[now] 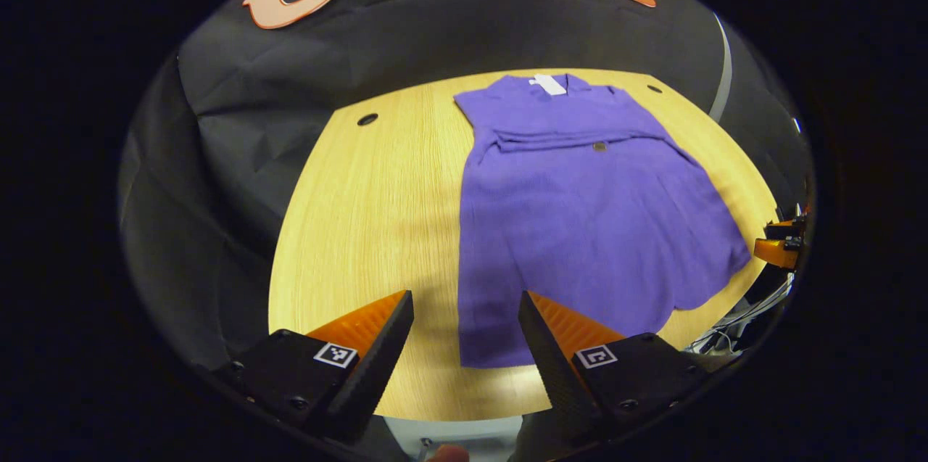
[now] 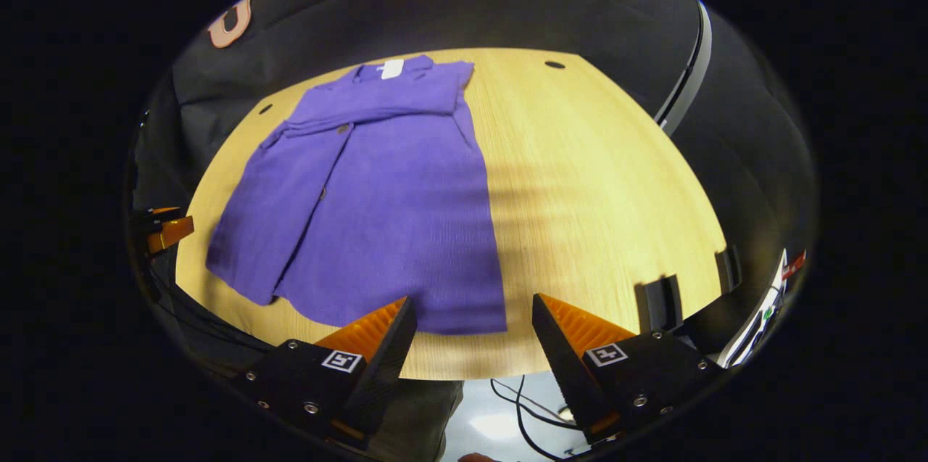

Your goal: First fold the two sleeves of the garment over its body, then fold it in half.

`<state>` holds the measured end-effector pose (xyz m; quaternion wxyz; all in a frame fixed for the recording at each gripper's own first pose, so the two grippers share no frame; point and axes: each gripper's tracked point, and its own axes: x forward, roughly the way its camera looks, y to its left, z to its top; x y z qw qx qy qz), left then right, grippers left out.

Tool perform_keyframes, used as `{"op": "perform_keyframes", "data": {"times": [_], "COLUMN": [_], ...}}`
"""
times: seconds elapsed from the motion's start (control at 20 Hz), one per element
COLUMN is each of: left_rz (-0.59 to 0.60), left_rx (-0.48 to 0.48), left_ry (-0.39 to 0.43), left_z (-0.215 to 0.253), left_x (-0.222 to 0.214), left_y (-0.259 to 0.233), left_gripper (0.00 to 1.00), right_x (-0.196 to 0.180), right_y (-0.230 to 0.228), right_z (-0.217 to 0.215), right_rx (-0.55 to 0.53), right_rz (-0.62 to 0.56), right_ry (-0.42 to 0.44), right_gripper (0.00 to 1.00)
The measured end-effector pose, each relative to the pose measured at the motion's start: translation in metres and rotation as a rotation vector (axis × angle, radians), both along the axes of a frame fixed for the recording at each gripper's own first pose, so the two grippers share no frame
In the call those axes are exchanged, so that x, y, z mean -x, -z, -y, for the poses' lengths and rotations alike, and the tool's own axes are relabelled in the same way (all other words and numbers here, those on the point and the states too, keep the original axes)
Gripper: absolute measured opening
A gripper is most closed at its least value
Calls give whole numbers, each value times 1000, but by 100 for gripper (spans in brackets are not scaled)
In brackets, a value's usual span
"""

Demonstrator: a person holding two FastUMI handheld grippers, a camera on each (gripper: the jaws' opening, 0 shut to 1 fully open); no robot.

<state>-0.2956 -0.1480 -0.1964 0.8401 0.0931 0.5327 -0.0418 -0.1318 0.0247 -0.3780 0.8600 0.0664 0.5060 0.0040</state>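
Observation:
A purple short-sleeved garment (image 1: 580, 208) lies flat on the wooden table (image 1: 362, 215), collar and white label at the far side, hem toward me. Both sleeves lie folded across the chest in a band below the collar. My left gripper (image 1: 465, 302) hovers open above the near table edge, over the hem's left corner, nothing between its fingers. In the right gripper view the same garment (image 2: 384, 208) lies left of centre. My right gripper (image 2: 471, 310) stands open above the hem's right corner, holding nothing. The other gripper (image 2: 165, 228) shows at the far left edge.
The round wooden table (image 2: 602, 186) has small dark holes (image 1: 367, 119) near its far rim. Black clamps (image 2: 660, 302) sit on the near right edge in the right gripper view. Cables (image 2: 518, 404) hang below the table front. Bare wood lies on both sides of the garment.

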Motion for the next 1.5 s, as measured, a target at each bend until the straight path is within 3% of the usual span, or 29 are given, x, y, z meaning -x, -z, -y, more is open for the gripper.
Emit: {"op": "perform_keyframes", "data": {"times": [0.45,0.75,0.85,0.9,0.95,1.0,1.15,1.25,1.4,1.5], "left_rz": [-168,-267,-293,-320,-340,-355,-382,-392,-420,-421], "left_rx": [34,95,112,112,111,116,140,145,190,240], "left_ry": [-32,-89,-103,-99,-83,-71,-60,-53,-93,-130], "left_z": [4,10,11,12,13,16,29,30,30,33], "left_x": [17,32,33,37,36,35,33,32,34,32], "left_y": [56,76,76,77,78,78,77,80,76,68], "left_gripper": [94,93,87,85,80,78,23,10,6,3], "right_x": [-1,2,3,4,1,2,-5,-6,-10,-17], "right_y": [38,40,39,40,39,39,37,36,35,22], "right_z": [-10,-15,-23,-25,-28,-31,-36,-37,-37,-39], "right_rx": [10,-15,-26,-21,-20,-23,-77,-134,-230,-261], "right_rz": [-134,-202,-228,-238,-242,-245,-250,-251,-259,-227], "right_ry": [-15,-20,-37,-51,-65,-68,-41,-7,70,52], "right_gripper": [97,89,80,58,60,50,28,19,7,5]}}
